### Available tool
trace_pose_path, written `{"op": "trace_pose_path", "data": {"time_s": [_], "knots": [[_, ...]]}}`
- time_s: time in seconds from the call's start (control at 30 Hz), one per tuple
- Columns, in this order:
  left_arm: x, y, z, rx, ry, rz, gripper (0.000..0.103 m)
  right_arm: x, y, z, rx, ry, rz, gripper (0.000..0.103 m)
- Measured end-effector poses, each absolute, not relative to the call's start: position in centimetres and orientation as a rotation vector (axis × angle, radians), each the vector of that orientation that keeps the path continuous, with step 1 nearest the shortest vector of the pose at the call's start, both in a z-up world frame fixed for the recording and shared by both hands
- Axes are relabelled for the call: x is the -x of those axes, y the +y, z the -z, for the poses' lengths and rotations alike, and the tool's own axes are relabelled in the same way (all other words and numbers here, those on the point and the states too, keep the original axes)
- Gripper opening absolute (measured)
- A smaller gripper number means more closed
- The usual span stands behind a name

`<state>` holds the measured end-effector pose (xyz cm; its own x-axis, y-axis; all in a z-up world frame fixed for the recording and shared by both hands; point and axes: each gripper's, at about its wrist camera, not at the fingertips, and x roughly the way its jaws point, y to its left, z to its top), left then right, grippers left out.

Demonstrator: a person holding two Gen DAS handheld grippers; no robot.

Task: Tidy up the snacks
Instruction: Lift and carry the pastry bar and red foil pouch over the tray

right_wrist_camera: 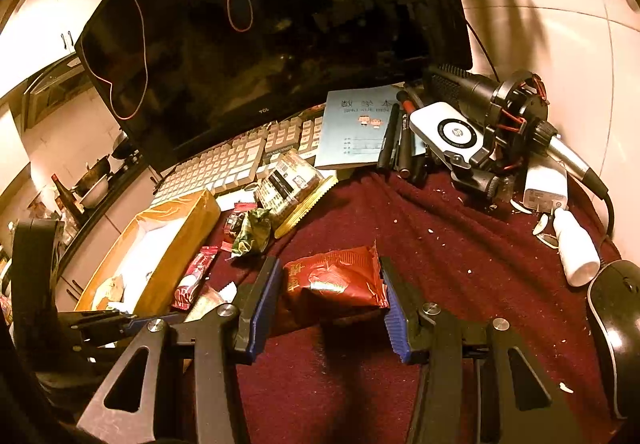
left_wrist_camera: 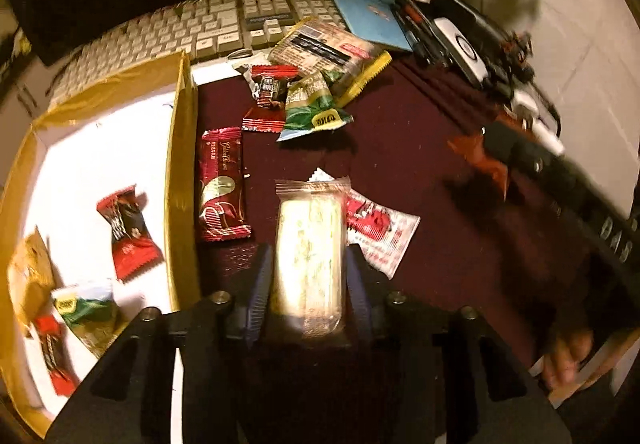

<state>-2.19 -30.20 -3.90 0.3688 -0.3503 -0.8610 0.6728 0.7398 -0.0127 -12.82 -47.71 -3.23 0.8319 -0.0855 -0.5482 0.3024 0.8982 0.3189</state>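
My left gripper (left_wrist_camera: 308, 264) is shut on a pale cream snack in a clear wrapper (left_wrist_camera: 310, 244), held just right of the gold cardboard box (left_wrist_camera: 180, 148). The box holds several snacks, among them a red-black candy (left_wrist_camera: 128, 232) and a green packet (left_wrist_camera: 86, 310). My right gripper (right_wrist_camera: 330, 284) is shut on a red foil snack packet (right_wrist_camera: 334, 278) above the maroon cloth; it shows blurred in the left wrist view (left_wrist_camera: 480, 160). On the cloth lie a dark red bar (left_wrist_camera: 222, 184), a red-white sachet (left_wrist_camera: 378, 232), a green packet (left_wrist_camera: 312, 110) and a large yellow-edged pack (left_wrist_camera: 328, 52).
A keyboard (right_wrist_camera: 224, 164) and dark monitor (right_wrist_camera: 260, 44) stand behind the box. A blue notebook (right_wrist_camera: 360, 128), pens, a white charger (right_wrist_camera: 448, 132), a microphone (right_wrist_camera: 520, 112), a white bottle (right_wrist_camera: 576, 244) and a black mouse (right_wrist_camera: 616, 316) crowd the right. Crumbs dot the cloth (right_wrist_camera: 460, 244).
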Motion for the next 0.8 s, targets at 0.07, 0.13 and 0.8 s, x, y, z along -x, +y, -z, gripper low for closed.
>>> {"op": "trace_pose_path", "data": {"time_s": [0.07,0.13,0.8], "knots": [[2.6,-30.4,4.1,-0.435,0.968,0.71,0.035,12.8,-47.6,3.2,-0.403,0.554,0.217,0.049],[3.0,-30.7,4.4,-0.494,0.941,0.705,0.033,12.8,-47.6,3.3,-0.403,0.554,0.223,0.049],[5.1,-19.6,-3.1,0.063,0.752,0.642,0.028,12.3,-42.4,0.7,-0.351,0.565,-0.054,0.048]]}}
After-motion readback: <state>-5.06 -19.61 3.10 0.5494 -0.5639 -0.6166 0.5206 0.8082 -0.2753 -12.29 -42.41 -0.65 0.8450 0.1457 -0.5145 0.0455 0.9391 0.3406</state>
